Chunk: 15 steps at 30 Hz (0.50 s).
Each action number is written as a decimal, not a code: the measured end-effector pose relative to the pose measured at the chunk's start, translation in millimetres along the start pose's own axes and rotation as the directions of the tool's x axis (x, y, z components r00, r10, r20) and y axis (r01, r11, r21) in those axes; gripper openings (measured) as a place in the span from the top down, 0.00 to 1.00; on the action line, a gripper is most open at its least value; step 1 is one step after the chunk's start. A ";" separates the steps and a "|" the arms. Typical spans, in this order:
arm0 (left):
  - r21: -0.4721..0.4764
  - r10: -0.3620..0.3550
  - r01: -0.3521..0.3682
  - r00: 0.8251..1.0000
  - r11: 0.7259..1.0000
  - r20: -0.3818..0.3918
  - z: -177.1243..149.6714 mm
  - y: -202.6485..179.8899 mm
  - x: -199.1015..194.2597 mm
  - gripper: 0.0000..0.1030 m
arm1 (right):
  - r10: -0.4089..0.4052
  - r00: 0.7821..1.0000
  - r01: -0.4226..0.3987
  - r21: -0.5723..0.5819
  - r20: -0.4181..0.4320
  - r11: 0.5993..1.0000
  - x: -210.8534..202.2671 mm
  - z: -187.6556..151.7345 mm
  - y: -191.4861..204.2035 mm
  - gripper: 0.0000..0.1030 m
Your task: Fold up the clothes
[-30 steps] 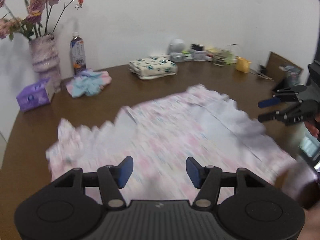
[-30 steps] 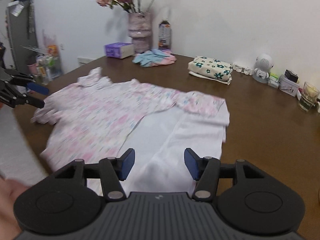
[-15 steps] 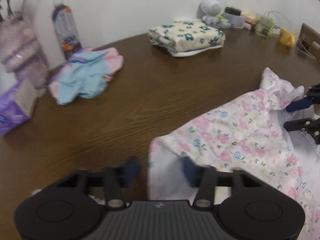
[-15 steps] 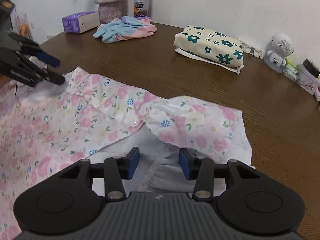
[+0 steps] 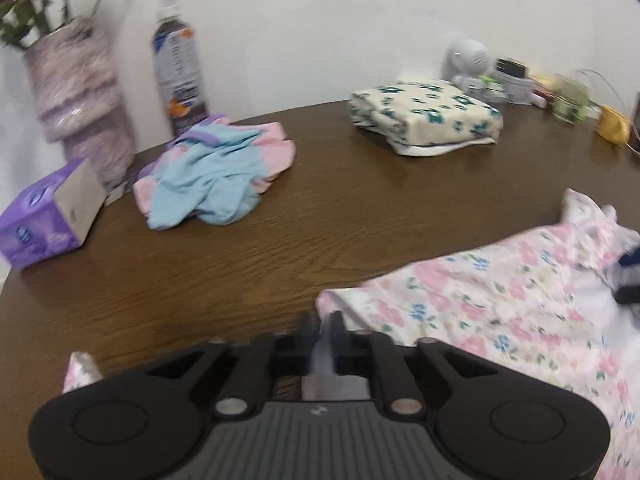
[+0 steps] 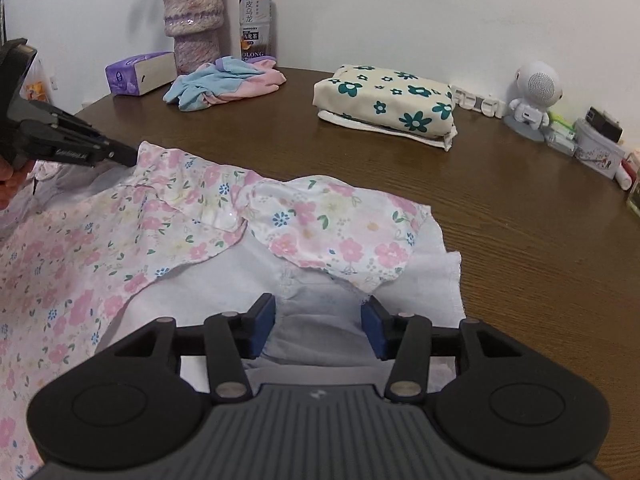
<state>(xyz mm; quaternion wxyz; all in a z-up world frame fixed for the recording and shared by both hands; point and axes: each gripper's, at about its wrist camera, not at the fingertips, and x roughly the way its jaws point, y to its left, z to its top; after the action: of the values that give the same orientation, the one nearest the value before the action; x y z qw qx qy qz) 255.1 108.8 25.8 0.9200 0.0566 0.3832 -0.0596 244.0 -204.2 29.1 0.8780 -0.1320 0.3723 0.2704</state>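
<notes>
Floral garment (image 6: 120, 240): lies spread on the brown table (image 6: 520, 220), pink-flowered side up, white inner side showing at the near edge; one corner is folded over beside the right claw.
Left claw (image 5: 322, 330): jaws narrow, pinched on a fold of the garment's edge; they have just been opening a little, with cloth between them.
Right claw (image 6: 318, 326): jaws stand about half wide over the white part of the garment, pads clear of the cloth; they have just been opening slightly.
Only in the right view: the left claw from the side (image 6: 120, 156), tip at the garment's far corner, with a bit of the person's hand (image 6: 10, 184) behind it; the bottle's label (image 6: 255, 16); a small white robot figure (image 6: 534, 96).
Only in the left view: a yellow pouch (image 5: 612, 130) at the table's far edge; this view is blurred.
Both views: folded flowered bundle (image 6: 388, 104), blue and pink heap (image 6: 224, 84), purple tissue box (image 6: 138, 74), vase (image 6: 194, 20).
</notes>
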 end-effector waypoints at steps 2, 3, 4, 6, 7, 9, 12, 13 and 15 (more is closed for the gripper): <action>-0.016 -0.019 0.020 0.999 1.000 0.025 0.4 1.8 -14.7 0.73 | -0.004 1.000 0.004 0.008 0.017 1.000 -5.5 0.5 1.3 0.54; -0.023 -0.029 0.030 0.999 0.999 0.038 0.7 2.7 -22.0 0.72 | 0.004 0.999 -0.004 0.017 0.038 1.000 -11.1 0.5 1.9 0.54; -0.019 -0.049 0.049 0.998 0.999 0.048 -1.0 1.6 -31.6 0.72 | 0.016 0.998 -0.017 0.021 0.053 1.000 -17.8 0.3 3.5 0.54; 0.018 -0.100 0.099 0.994 0.995 0.049 -9.8 -7.1 -50.7 0.68 | 0.042 0.996 -0.044 0.028 0.077 0.999 -32.0 -0.2 7.2 0.54; 0.039 -0.119 0.118 0.992 0.992 0.042 -15.3 -12.7 -58.4 0.66 | 0.053 0.995 -0.055 0.019 0.080 0.998 -38.0 -2.0 10.1 0.54; 0.062 -0.138 0.137 0.990 0.989 0.007 -25.0 -24.4 -63.0 0.61 | 0.070 0.995 -0.069 -0.019 0.072 0.997 -44.4 -9.1 19.4 0.54; 0.009 -0.158 0.158 0.987 0.987 -0.025 -27.7 -29.7 -51.6 0.61 | 0.074 0.996 -0.074 -0.014 0.052 0.997 -37.3 -11.7 25.7 0.54; -0.027 -0.157 0.156 0.987 0.987 -0.030 -24.3 -28.0 -44.2 0.61 | 0.075 0.996 -0.075 -0.010 0.045 0.997 -34.6 -12.3 27.5 0.54; -0.098 -0.156 0.151 0.987 0.984 -0.038 -17.6 -24.5 -29.4 0.61 | 0.111 0.992 -0.112 0.024 0.055 0.993 -28.4 -2.4 27.4 0.56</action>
<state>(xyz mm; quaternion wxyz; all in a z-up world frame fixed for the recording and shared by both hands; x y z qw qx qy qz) 218.5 89.2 32.9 0.9053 -0.0155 0.4098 -0.1106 210.6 -193.5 47.2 0.8729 -0.0919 0.3589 0.3176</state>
